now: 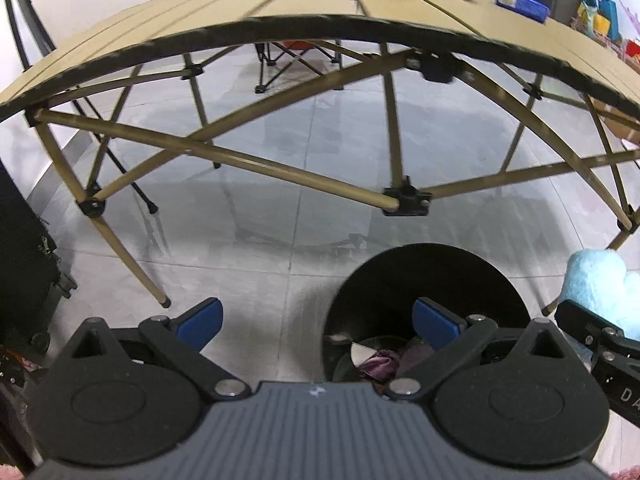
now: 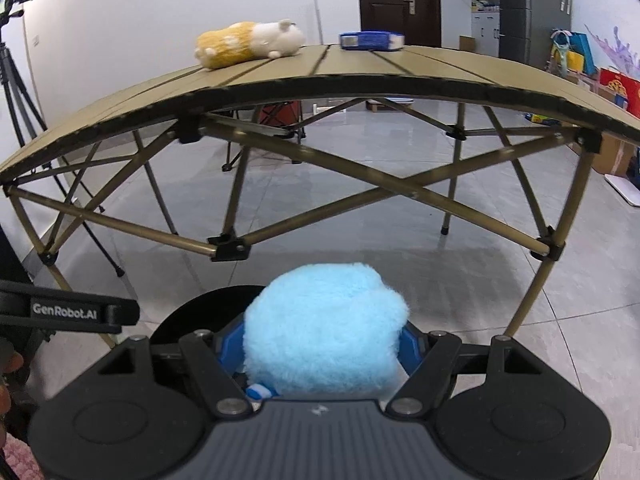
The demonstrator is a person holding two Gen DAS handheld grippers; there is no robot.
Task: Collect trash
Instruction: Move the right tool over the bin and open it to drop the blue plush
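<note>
Far left, a dark case [image 1: 24, 264] stands on the tiled floor [image 1: 248, 152] beside the bench's legs; the folding bench [image 1: 224, 12] arches across the view, its near edge closest to us; the left claw [image 1: 318, 318] hangs wide open with nothing between its blue pads [image 1: 204, 316], low over the floor in front of that near edge; just right of it sits the black bin [image 1: 432, 280], with crumpled purple scraps [image 1: 380, 360] lying in the bottom; further right, the right claw [image 2: 322, 342] is clamped on a fluffy blue plush [image 2: 324, 332], held above the floor beside the bin and short of the bench's near edge; up on the bench, toward the far edge, a yellow-and-white plush toy [image 2: 248, 44] lies on its side; right of it, near the same far edge, rests a blue box [image 2: 370, 40]; beyond the right end, coloured bags [image 2: 576, 54] line the wall.
</note>
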